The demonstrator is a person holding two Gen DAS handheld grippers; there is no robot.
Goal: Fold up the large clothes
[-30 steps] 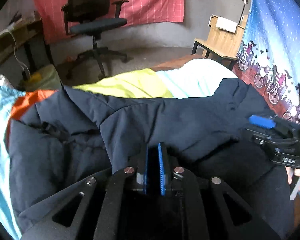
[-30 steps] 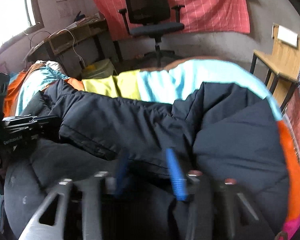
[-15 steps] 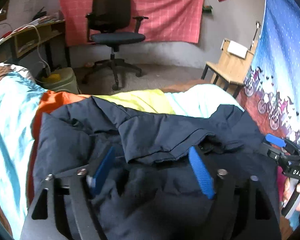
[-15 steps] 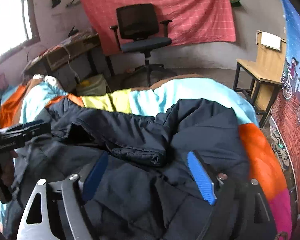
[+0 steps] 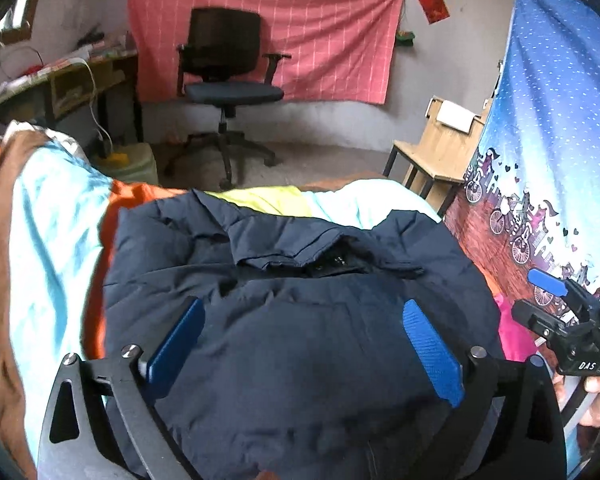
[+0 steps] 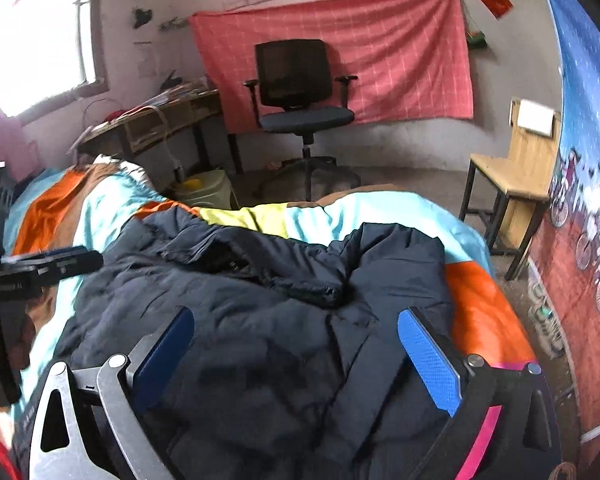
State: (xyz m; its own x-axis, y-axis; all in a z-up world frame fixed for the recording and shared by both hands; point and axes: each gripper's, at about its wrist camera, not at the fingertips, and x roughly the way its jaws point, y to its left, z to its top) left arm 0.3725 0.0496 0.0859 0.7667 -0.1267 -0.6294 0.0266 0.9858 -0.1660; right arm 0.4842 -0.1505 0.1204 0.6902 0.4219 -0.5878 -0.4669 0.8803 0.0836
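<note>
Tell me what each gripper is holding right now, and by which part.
Nothing. The left gripper and right gripper are both open above the dark navy padded jacket.

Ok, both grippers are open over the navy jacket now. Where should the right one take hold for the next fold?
Probably the free right-hand edge of the navy jacket, where it lies over the orange stripe of the bedspread. Bring the right gripper in from the right, one finger under that edge; the puffy middle is too thick to pinch.

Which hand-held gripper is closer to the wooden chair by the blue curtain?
Right. The right hand-held gripper sits over the jacket on the bed's curtain side, where the wooden chair stands. The left hand-held gripper is farther toward the desk side.
</note>
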